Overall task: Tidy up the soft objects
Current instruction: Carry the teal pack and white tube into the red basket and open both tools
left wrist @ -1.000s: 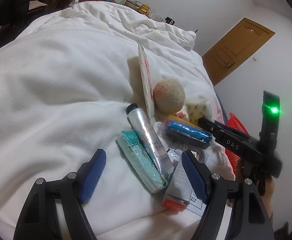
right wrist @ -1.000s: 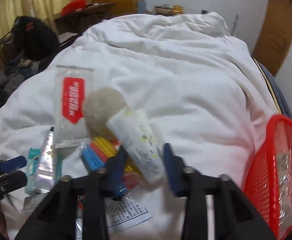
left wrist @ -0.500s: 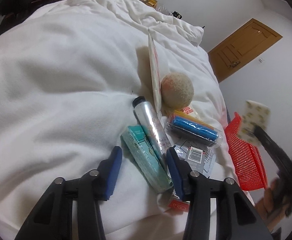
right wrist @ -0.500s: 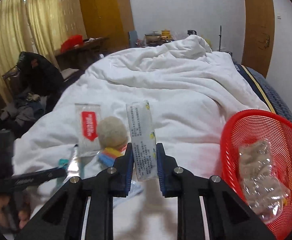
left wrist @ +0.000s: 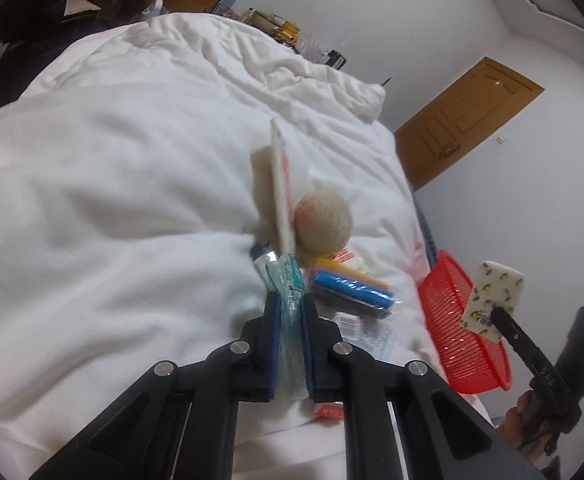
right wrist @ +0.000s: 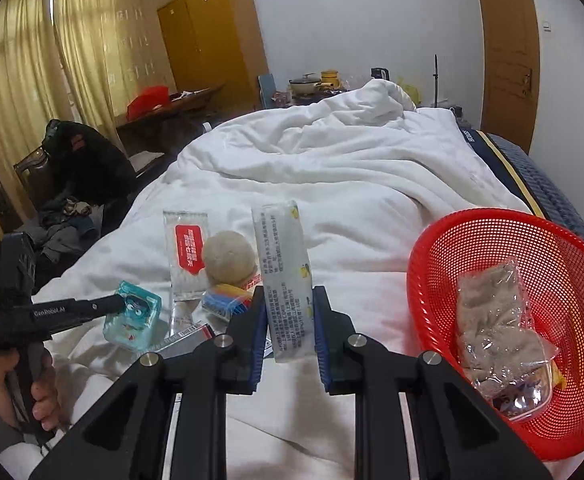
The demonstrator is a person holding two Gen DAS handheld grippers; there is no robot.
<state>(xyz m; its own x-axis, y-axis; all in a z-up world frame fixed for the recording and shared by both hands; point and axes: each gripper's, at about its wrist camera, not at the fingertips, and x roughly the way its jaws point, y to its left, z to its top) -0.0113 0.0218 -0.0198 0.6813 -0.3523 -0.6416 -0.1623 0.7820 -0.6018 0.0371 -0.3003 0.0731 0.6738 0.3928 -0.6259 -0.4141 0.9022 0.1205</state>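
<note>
1. the right wrist view looks straight into the red basket, which sits on the white duvet to the right. the left wrist view only catches its outer mesh wall from the side, so you can't see inside from there.
2. the left wrist view shows the lemon-print face of the white pack, while the right wrist view shows its back, covered in small printed text.
3. the right gripper is clamped on that white pack. the pack stands upright, long axis running up and away from the fingers, held in the air left of the basket.
4. the left gripper is squeezed shut on a teal pack, seen edge-on in its own view. its long axis points forward along the fingers. from the right wrist view you see the flat face with a blue cartoon on it.
5. inside the basket there's one crinkly clear bag with something beige in it.
6. on the duvet lie a fuzzy beige ball, a red-label sachet and a blue and yellow bundle, all bunched together.
</note>
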